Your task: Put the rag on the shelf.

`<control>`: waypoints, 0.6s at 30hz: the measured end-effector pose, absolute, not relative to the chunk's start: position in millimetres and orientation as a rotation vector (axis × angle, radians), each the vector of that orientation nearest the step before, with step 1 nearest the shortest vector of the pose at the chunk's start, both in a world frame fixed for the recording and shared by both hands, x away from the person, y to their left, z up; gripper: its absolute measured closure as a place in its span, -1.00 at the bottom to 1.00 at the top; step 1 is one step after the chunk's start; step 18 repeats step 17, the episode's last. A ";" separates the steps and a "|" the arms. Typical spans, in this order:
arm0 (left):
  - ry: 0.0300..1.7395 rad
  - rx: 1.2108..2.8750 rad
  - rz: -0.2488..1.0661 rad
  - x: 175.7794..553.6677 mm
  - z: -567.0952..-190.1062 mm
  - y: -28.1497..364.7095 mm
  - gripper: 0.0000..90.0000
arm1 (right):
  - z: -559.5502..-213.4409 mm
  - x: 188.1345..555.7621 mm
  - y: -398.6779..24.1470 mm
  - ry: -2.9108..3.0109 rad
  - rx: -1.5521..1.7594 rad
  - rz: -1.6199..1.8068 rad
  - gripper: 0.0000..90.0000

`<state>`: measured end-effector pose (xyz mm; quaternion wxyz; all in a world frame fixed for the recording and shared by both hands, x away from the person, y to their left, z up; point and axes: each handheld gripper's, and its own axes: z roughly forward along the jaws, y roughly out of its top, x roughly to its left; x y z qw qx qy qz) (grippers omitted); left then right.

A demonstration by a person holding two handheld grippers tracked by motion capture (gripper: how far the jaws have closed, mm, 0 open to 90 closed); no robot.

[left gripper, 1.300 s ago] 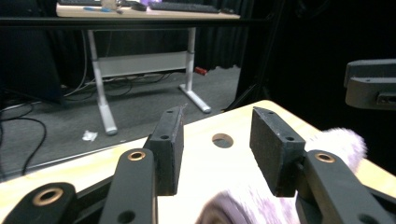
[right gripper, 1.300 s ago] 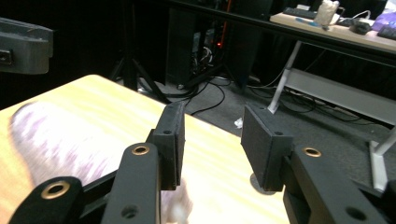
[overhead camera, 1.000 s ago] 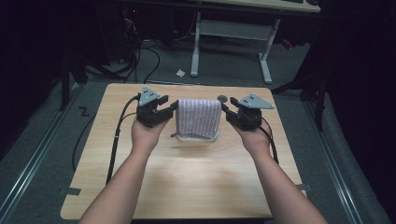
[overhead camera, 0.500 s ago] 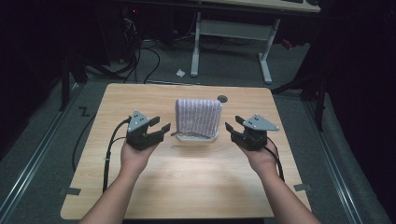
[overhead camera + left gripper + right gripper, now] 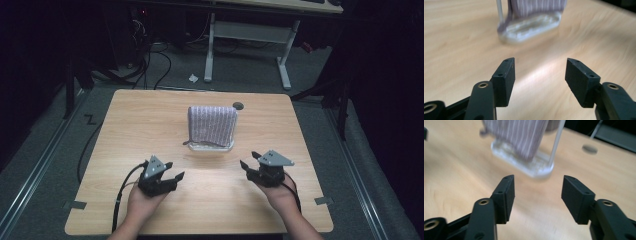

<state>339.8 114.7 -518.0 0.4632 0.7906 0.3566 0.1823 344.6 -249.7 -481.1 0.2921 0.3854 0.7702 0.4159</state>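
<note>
Both claws have drawn back from the striped cloth toward the counter's [image 5: 150, 115] near edge, their jaws just opening. The left claw [image 5: 172, 171] at 7 o'clock and the right claw [image 5: 248, 160] at 5 o'clock gape apart, nothing between them. The striped cloth [image 5: 212, 123], purple-and-white, hangs folded over a clear stand [image 5: 210, 146] just beyond the counter's centre, one hem trailing onto the base.

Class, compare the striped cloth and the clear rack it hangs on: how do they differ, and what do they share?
The striped cloth is opaque, purple-and-white and soft, while the clear rack is see-through and rigid. The cloth hangs upright, draped over the top; the rack's base lies flat on the table. Both stand at mid-table, away from the two grippers.
</note>
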 end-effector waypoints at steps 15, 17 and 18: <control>0.976 1.947 0.261 304.7 -535.2 141.8 -0.22 | -527.4 294.0 -265.5 2.119 1.116 1.075 -0.02; 0.977 1.942 0.260 305.4 -535.4 142.6 -0.24 | -528.6 293.9 -265.4 2.125 1.119 1.068 -0.02; 0.977 1.942 0.260 305.4 -535.4 142.6 -0.24 | -528.6 293.9 -265.4 2.125 1.119 1.068 -0.02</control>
